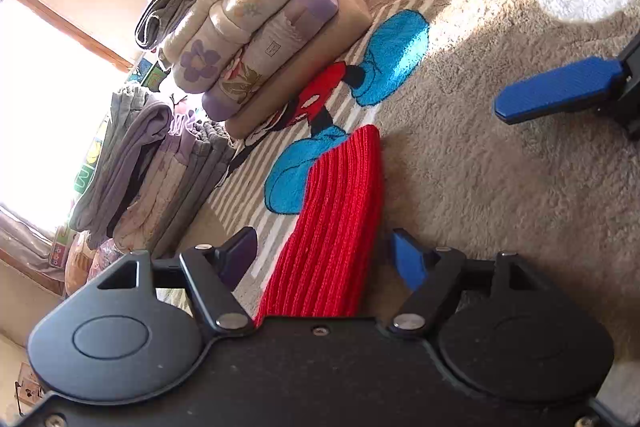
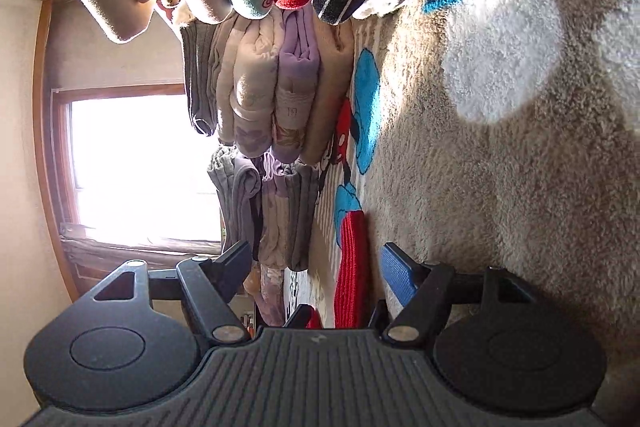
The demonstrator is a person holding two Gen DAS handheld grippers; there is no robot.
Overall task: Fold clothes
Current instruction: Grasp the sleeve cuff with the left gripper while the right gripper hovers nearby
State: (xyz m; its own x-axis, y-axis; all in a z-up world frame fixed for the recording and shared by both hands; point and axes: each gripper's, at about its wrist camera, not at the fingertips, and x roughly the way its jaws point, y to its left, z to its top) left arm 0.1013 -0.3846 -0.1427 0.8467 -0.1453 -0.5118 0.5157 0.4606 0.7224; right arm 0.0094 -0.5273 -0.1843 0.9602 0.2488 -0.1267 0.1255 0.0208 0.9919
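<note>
Shaggy beige rug (image 1: 500,187) across right half of frame, wide bare stretch there, room enough for spreading and folding. Cartoon-print rug (image 1: 320,99) mid-frame, partly under stacks. Folded bedding stack (image 1: 248,39) upper left, smaller folded pile (image 1: 160,179) below it near window, likely parked aside as finished. Red ribbed knit (image 1: 340,219) lower centre, lying flat, long edge toward beige rug, far end free. Left gripper (image 1: 326,259) fingers spread, straddling knit, not pinching. Right gripper (image 2: 316,273) fingers spread too, nothing pinched; knit ahead at lower centre, left gripper's tips just below it.
</note>
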